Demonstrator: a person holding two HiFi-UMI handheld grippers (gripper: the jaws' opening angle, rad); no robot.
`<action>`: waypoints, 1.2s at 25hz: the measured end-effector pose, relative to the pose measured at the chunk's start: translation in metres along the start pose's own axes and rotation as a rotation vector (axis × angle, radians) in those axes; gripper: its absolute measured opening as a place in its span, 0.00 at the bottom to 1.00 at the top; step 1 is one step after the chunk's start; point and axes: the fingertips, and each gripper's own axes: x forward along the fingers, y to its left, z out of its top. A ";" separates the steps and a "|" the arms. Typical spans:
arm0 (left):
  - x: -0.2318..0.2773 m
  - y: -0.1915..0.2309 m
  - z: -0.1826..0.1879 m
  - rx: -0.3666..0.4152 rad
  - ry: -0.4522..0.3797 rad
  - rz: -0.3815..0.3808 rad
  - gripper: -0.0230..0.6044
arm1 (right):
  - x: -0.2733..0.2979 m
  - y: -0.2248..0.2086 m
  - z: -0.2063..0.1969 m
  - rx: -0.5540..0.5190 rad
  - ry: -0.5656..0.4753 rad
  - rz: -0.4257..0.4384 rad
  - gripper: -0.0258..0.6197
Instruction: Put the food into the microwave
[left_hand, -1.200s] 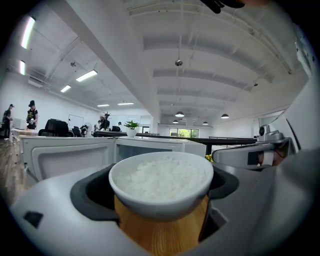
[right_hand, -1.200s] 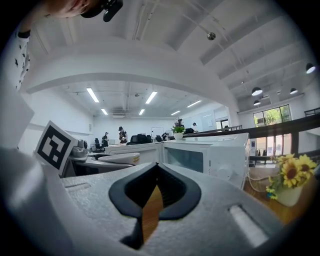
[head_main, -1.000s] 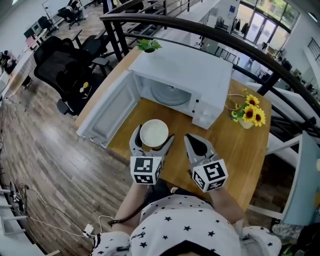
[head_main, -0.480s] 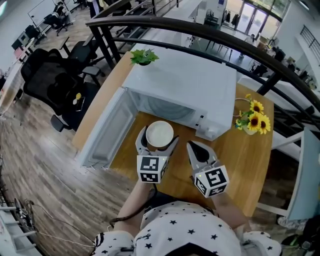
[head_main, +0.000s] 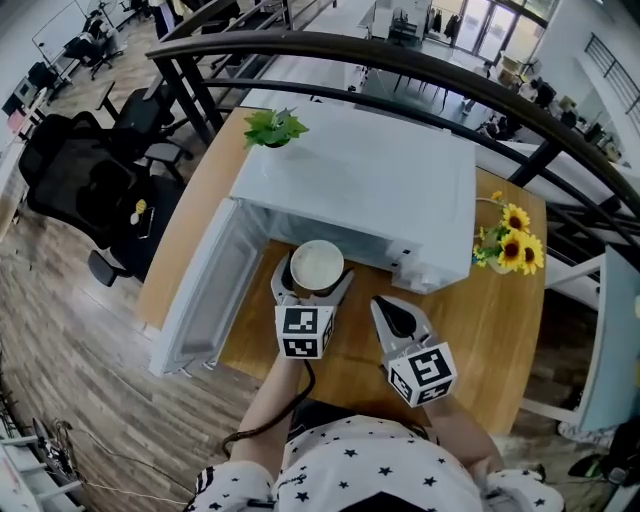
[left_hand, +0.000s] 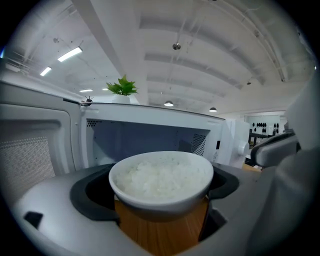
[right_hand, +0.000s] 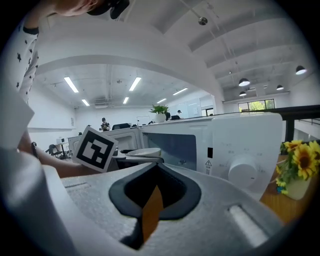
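A white, round bowl (left_hand: 161, 192) is filled nearly to the rim with pale, lumpy cooked rice (left_hand: 159, 175). The left gripper (head_main: 315, 275) grips it, one jaw pressed on each side of the bowl's wall. In the head view the bowl hangs above the wooden table (head_main: 490, 320), right at the mouth of the white microwave (head_main: 370, 190), on its 6 o'clock side. The microwave's door (head_main: 205, 300) stands open toward 8 o'clock. The right gripper (head_main: 388, 310) is at 4 o'clock from the bowl, its jaws nearly together with nothing between them. Sunflowers (head_main: 512, 248) stand at the microwave's 3 o'clock. A green plant (head_main: 272, 128) sits at its 10 o'clock corner.
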 end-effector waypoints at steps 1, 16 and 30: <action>0.005 0.003 -0.002 -0.002 0.002 -0.001 0.84 | 0.003 0.000 -0.002 0.005 0.004 -0.001 0.05; 0.068 0.026 -0.022 0.053 0.067 -0.019 0.84 | 0.032 -0.011 -0.014 0.022 0.053 -0.029 0.05; 0.104 0.041 -0.031 0.092 0.106 -0.003 0.84 | 0.045 -0.012 -0.019 0.016 0.087 -0.028 0.05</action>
